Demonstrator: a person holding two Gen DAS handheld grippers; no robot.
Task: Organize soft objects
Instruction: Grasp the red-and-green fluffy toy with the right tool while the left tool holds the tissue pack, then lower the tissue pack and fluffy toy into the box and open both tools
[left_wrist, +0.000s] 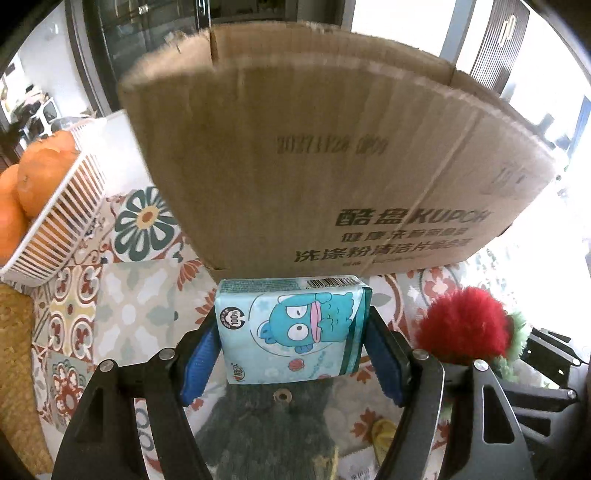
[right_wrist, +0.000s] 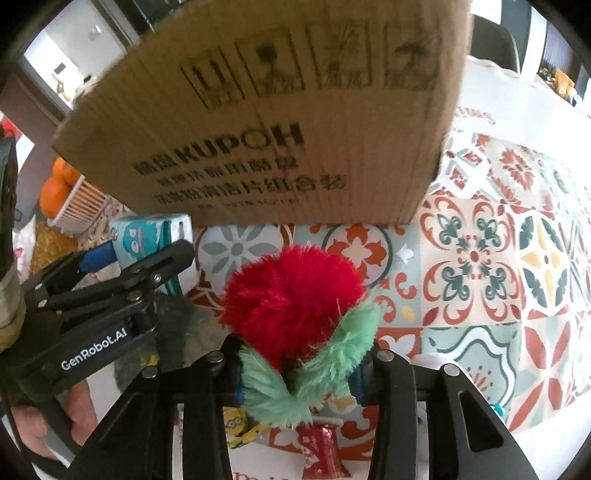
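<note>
On a patterned tablecloth (right_wrist: 476, 254) before a large cardboard box (left_wrist: 332, 158), two hand-held grippers each clamp a soft item. The box's top edge runs out of the right wrist view, its printed lettering is blurred in both views, and what it contains cannot be seen.

The left gripper (left_wrist: 293, 334) pinches a pack of tissues (left_wrist: 291, 328), printed with a blue cartoon face, between its blue pads (left_wrist: 201, 363); the pack sits squarely between the fingers, its far end just short of the box's lower edge. A dark fuzzy thing (left_wrist: 258, 424) lies under the pack, its outline hard to make out.

The right gripper (right_wrist: 299, 373) is pressed in on a plush red flower (right_wrist: 291, 291) at its green leaves (right_wrist: 325, 362); the red head stands up beyond the fingertips, near the box front. The leaves cover most of the pads. Below them, a small yellow figure (right_wrist: 236, 424) and a red foil wrapper (right_wrist: 321, 450) are partly cut off by the gripper frame.

A white basket (left_wrist: 59, 229) of oranges (left_wrist: 40, 177) sits at the left, beside the box. A hand (right_wrist: 40, 421) shows at the frame's lower left edge.
</note>
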